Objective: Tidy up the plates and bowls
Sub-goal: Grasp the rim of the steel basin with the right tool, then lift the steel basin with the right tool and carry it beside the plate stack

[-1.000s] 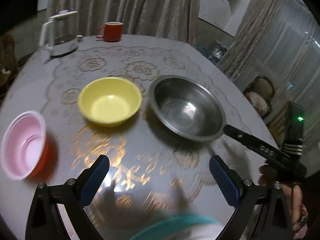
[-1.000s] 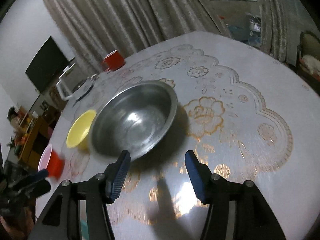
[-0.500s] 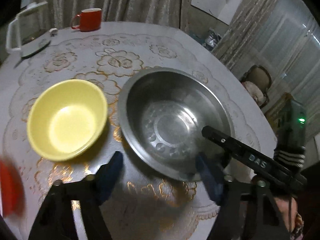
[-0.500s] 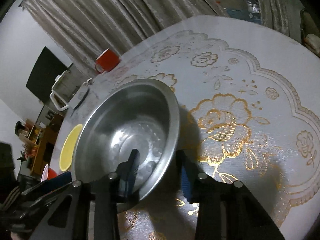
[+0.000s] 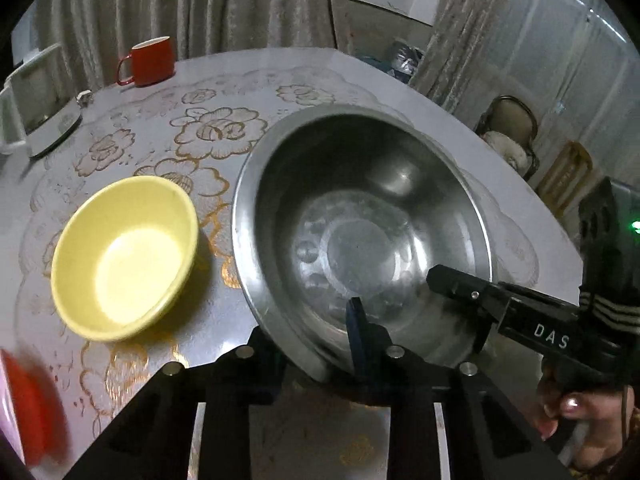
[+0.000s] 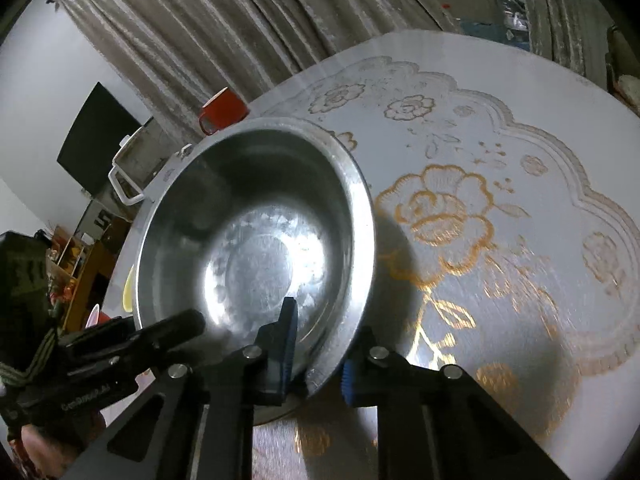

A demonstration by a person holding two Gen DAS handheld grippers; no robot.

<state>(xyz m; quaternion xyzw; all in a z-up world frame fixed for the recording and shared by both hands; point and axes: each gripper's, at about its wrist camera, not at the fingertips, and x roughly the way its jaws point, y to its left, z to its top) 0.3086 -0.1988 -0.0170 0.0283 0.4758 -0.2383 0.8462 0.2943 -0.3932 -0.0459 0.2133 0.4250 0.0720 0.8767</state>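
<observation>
Table [image 5: 360, 80], round, covered by a pale cloth with gold rose print; it fills both views. Steel bowl [image 5: 360, 232]: largest item, sits on the table right of centre in the left wrist view, near rim toward both cameras; interior bare, with glare on the base. Both claws are clamped on that near rim. Left gripper [image 5: 316, 344]: one blue pad inside the bowl, the other finger outside and below the wall, rim pinched between them. Right gripper [image 6: 316, 348]: one blue pad inside, the other outside against the outer wall, rim edge between them; closed on the bowl. In the left wrist view the right gripper enters from the right, its black finger reaching over the rim into the bowl, and a hand [image 5: 572, 420] shows beneath its body. In the right wrist view the left gripper appears at lower left, its finger also over the rim. Yellow bowl [image 5: 124, 256]: upright, just beside the steel bowl on its left, apart from it by a narrow strip of cloth; only a sliver shows past the steel rim in the right wrist view. Kettle [image 5: 32, 108], white handle, at the far left edge. Red mug [image 5: 150, 62] at the far edge near the curtain. Pink-and-red cup [image 5: 24, 408] at the lower left, blurred, partly out of frame.
</observation>
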